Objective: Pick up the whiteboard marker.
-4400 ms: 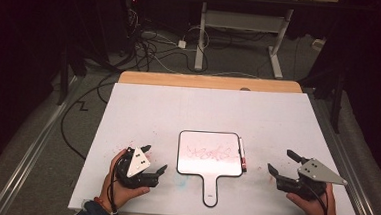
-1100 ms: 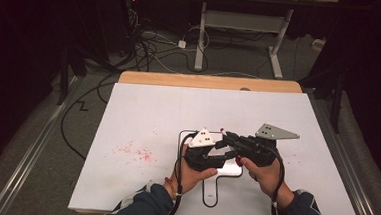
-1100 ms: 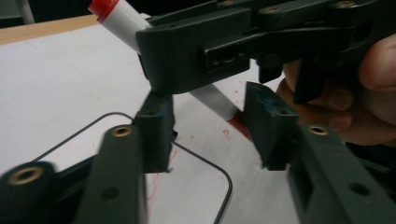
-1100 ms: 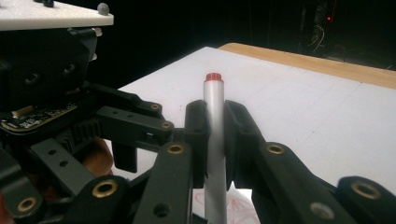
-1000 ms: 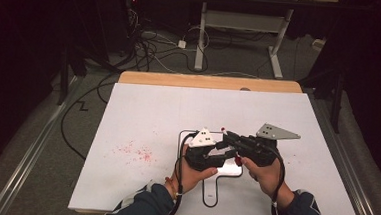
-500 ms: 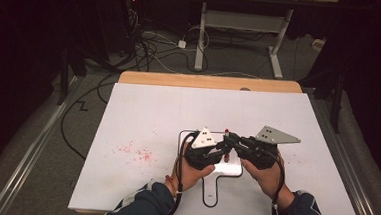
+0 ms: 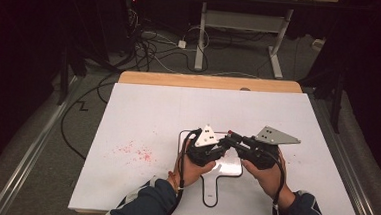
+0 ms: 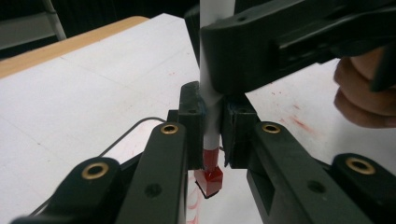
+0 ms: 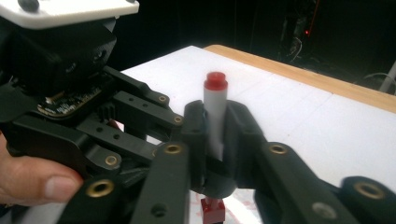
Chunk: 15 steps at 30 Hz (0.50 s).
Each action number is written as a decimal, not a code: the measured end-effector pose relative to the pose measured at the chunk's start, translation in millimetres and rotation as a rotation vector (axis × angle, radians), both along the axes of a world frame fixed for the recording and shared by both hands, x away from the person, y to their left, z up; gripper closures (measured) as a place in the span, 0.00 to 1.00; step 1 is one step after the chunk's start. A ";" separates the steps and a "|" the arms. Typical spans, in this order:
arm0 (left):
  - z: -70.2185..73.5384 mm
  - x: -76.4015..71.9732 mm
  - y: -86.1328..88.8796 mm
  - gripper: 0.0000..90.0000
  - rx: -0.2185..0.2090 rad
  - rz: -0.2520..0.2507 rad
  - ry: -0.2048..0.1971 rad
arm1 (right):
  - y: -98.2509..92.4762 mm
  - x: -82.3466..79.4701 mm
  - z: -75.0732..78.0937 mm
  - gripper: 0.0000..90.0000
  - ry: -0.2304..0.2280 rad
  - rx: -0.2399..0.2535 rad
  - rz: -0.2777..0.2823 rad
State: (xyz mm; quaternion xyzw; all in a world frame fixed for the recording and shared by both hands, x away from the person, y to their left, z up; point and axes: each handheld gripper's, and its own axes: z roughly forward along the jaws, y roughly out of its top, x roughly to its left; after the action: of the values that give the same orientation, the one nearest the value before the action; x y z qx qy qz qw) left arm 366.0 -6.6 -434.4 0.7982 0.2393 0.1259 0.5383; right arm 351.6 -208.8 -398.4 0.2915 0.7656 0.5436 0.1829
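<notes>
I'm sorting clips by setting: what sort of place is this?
Probably a lab or workshop rigged for recording, not a home. A white-covered table stands in a dark room, loose cables trail over the floor behind it, and a metal-framed bench stands beyond.

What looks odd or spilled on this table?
Red specks are scattered on the white table cover, left of the small whiteboard: they look like marker ink outside the board. Nothing else stands out.

free: table (image 7: 143,109) bare left, right, far | blocked: centre, both claws crowd marker (image 9: 215,116) over whiteboard (image 7: 227,165)
</notes>
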 end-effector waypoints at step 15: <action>-17.1 4.8 -27.8 0.87 0.034 0.002 0.011 | -87.7 -26.8 -5.9 0.40 -0.084 -0.134 -0.148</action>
State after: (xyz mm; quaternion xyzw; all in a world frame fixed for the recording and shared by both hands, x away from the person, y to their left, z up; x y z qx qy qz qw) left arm 370.8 -34.4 -451.5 0.8075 0.2410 0.1261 0.5234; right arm 324.8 -296.5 -404.3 0.3114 0.7680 0.4881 0.2737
